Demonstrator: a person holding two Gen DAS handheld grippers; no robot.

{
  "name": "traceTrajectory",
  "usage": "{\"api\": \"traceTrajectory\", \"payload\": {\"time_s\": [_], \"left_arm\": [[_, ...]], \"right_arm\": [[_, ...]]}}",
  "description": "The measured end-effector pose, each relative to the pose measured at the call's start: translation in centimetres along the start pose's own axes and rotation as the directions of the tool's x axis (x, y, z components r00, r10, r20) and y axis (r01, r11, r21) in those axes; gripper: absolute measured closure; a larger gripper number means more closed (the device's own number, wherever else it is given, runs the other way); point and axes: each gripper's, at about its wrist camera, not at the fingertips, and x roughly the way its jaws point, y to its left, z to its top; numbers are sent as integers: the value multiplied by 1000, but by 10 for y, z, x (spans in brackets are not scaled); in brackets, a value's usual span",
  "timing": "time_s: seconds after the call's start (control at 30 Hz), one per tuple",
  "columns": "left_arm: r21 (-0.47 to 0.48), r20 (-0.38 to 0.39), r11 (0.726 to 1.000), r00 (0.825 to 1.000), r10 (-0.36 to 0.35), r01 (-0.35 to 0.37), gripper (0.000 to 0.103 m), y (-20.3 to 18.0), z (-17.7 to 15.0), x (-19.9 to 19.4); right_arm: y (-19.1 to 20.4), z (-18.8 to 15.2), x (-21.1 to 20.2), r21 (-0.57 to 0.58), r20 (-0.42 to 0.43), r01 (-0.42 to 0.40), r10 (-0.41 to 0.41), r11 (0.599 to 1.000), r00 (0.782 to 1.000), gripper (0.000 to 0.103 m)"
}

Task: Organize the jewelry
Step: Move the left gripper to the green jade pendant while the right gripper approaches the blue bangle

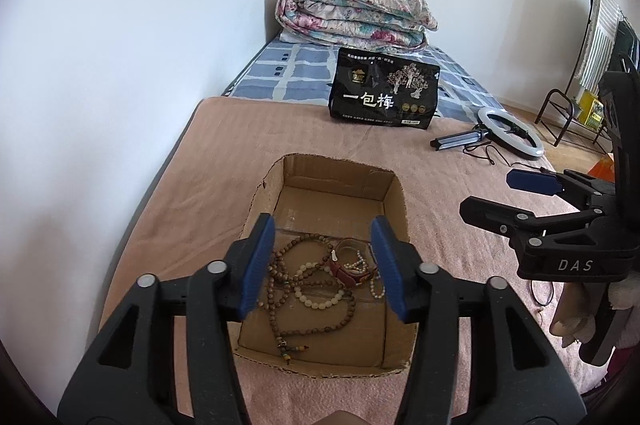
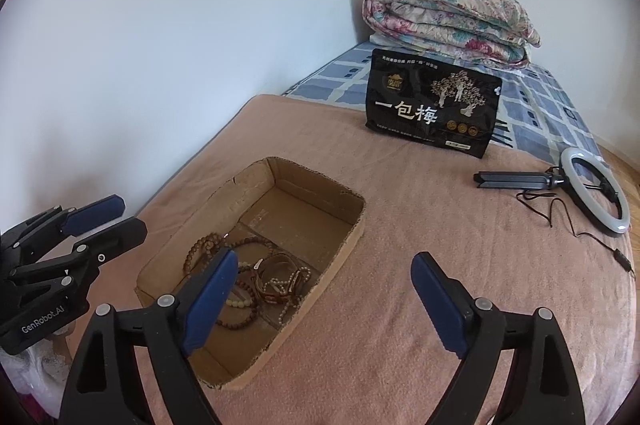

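The jewelry [image 1: 320,277] lies in a loose heap on the floor of a shallow, open cardboard box [image 1: 394,185] that sits on the pink blanket [image 1: 440,185] covering the bed. It is a tangle of strands: a long string of brown wooden beads [image 1: 280,265], a bracelet of pale round beads [image 1: 320,299], a thin pearl strand [image 2: 286,283] and a reddish-brown strap [image 1: 343,272].

I'd judge all of it light, limp and prone to snagging; lift one strand and its neighbours may come along. The wooden beads look hard and a bit slick, so a pinch across the cord between beads, or on a loop lying clear of the pile, seems the safest hold. The pearl strand looks the most delicate.

The left gripper [image 1: 325,269] hangs over the box, tilted down at the heap, its fingers [image 1: 258,265] roughly half open with nothing between them. The right gripper [image 2: 324,305] sits just beside the box over the blanket, also angled down, its fingers [image 2: 438,301] spread wide and empty.
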Motion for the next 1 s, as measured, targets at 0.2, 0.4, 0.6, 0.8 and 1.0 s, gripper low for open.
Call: {"api": "traceTrajectory", "payload": {"time_s": [0.2, 0.4, 0.6, 0.8, 1.0], "left_arm": [[32, 13, 999, 1000, -3, 2, 50, -17, -2, -8], [66, 33, 998, 999, -25, 23, 46, -40, -4, -18], [97, 44, 994, 997, -61, 56, 45, -67, -9, -27], [126, 39, 987, 993, -107, 102, 45, -97, -15, -31], [138, 29, 980, 988, -151, 146, 45, -122, -20, -32]], "right_arm": [[-11, -8, -20, 8, 19, 24, -24, 1000, 1000, 4], [-24, -17, -42, 19, 39, 54, -55, 998, 998, 0], [-38, -30, -67, 15, 53, 85, -86, 996, 995, 0], [-56, -43, -92, 33, 66, 118, -120, 992, 991, 0], [-79, -57, -113, 73, 72, 145, -150, 987, 986, 0]]}}
